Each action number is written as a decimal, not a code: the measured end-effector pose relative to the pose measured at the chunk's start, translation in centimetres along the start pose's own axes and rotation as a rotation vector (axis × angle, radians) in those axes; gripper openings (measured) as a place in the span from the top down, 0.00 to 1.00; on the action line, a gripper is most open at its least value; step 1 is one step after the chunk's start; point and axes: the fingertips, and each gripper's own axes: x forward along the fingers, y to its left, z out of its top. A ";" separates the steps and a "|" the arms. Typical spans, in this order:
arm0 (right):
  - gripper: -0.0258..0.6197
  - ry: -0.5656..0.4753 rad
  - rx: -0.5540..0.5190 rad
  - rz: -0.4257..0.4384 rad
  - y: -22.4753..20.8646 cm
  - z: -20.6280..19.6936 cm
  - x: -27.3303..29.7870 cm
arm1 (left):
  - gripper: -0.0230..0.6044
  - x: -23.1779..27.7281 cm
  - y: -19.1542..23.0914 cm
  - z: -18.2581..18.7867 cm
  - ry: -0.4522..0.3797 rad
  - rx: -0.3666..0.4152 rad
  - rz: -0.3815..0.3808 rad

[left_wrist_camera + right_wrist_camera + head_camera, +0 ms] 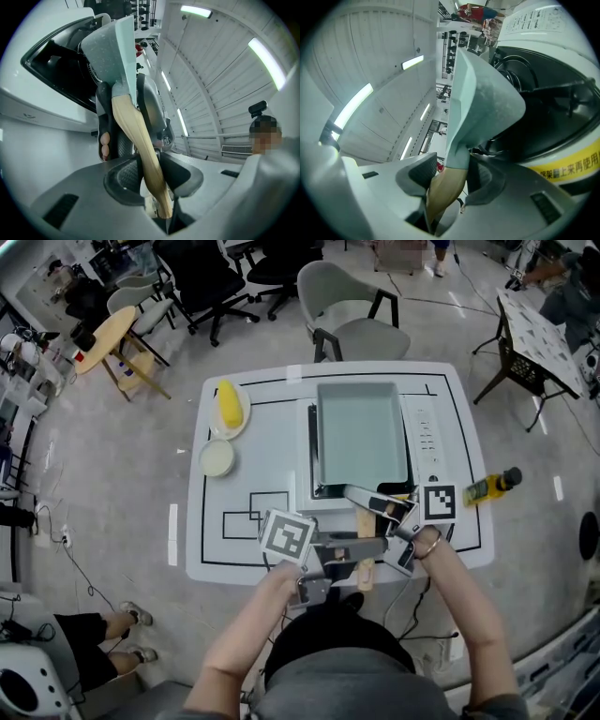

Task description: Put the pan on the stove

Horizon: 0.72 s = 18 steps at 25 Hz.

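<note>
A pale green rectangular pan (361, 437) lies over the stove (427, 432) on the white table, its wooden handle (365, 570) pointing toward me. My left gripper (378, 546) reaches in from the left and is shut on that handle. From the right, my right gripper (361, 498) is shut on the handle closer to the pan. In the left gripper view the handle (136, 140) runs between the pads up to the pan (110, 51). In the right gripper view the handle (443, 187) sits between the pads below the pan (483, 98), beside the black stove top (543, 112).
On the table (234, 540), at the left, a yellow corn cob on a plate (230, 404) lies behind a small white bowl (217, 457). An oil bottle (492, 486) lies at the right edge. Chairs (352, 306) stand behind the table.
</note>
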 end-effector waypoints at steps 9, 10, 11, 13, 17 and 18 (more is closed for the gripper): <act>0.68 0.002 0.033 -0.027 -0.8 0.7 0.0 | 0.79 0.3 -0.3 0.8 -0.011 -0.064 -0.029; 0.68 0.004 0.038 -0.031 -0.9 0.7 0.0 | 0.79 0.4 -0.4 0.9 -0.013 -0.065 -0.038; 0.68 0.007 0.046 -0.034 -1.0 0.8 0.0 | 0.79 0.5 -0.5 1.0 -0.016 -0.070 -0.043; 0.68 0.014 0.057 -0.037 -1.3 0.9 0.0 | 0.79 0.6 -0.4 1.1 -0.020 -0.086 -0.043; 0.68 0.013 0.076 -0.048 -1.4 0.9 0.0 | 0.79 0.6 -0.4 1.3 -0.025 -0.105 -0.054; 0.68 0.012 0.080 -0.050 -1.4 0.9 0.0 | 0.79 0.6 -0.5 1.4 -0.028 -0.104 -0.061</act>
